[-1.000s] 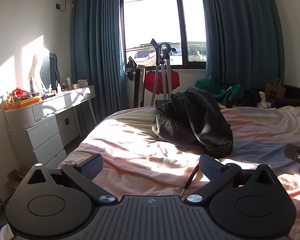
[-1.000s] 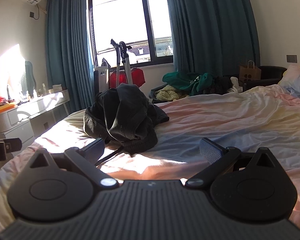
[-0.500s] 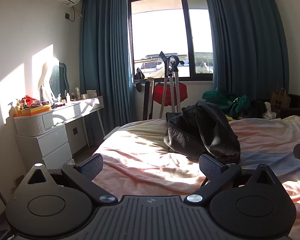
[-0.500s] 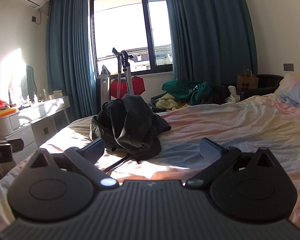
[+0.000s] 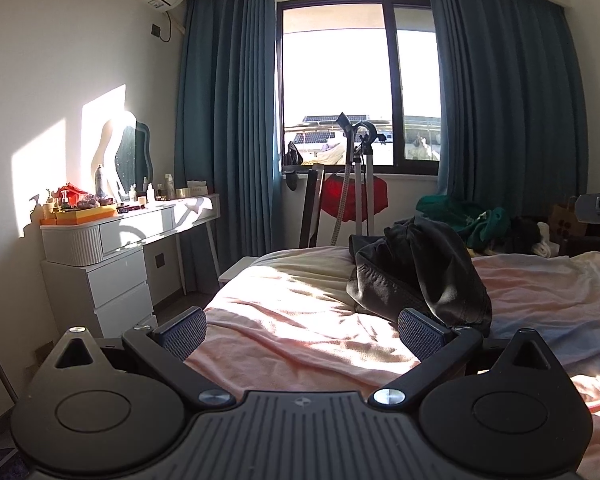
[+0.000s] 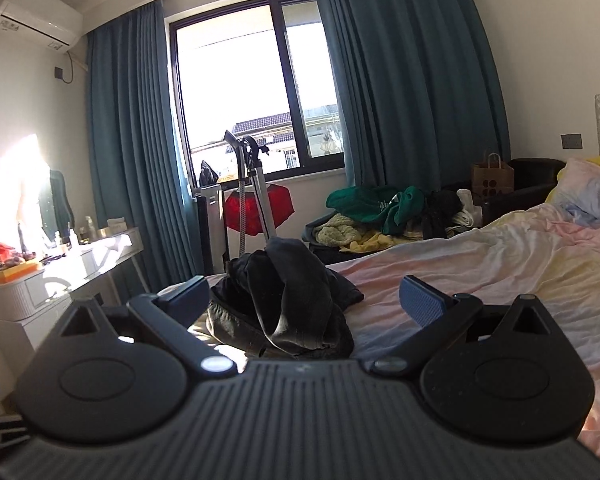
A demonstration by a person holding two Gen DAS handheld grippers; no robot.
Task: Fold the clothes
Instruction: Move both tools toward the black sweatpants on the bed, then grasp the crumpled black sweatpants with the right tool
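Note:
A crumpled dark grey garment (image 5: 420,276) lies in a heap on the pink bed sheet (image 5: 300,320) near the foot of the bed. In the left wrist view my left gripper (image 5: 302,330) is open and empty, short of the heap, which sits ahead and to the right. In the right wrist view the same garment (image 6: 288,304) lies ahead between the spread fingers of my right gripper (image 6: 304,300), which is open and holds nothing. The heap's near edge is hidden behind the gripper body.
A white dresser (image 5: 112,256) with bottles and a mirror stands left of the bed. A clothes steamer (image 5: 354,184) and a red item stand under the window. A pile of green and yellow clothes (image 6: 376,216) and a paper bag (image 6: 492,176) lie beyond the bed. Pillows (image 6: 592,192) at right.
Both grippers have risen and drawn back from the garment, which now looks smaller and lower in both views. More wall and ceiling shows. Both stay open.

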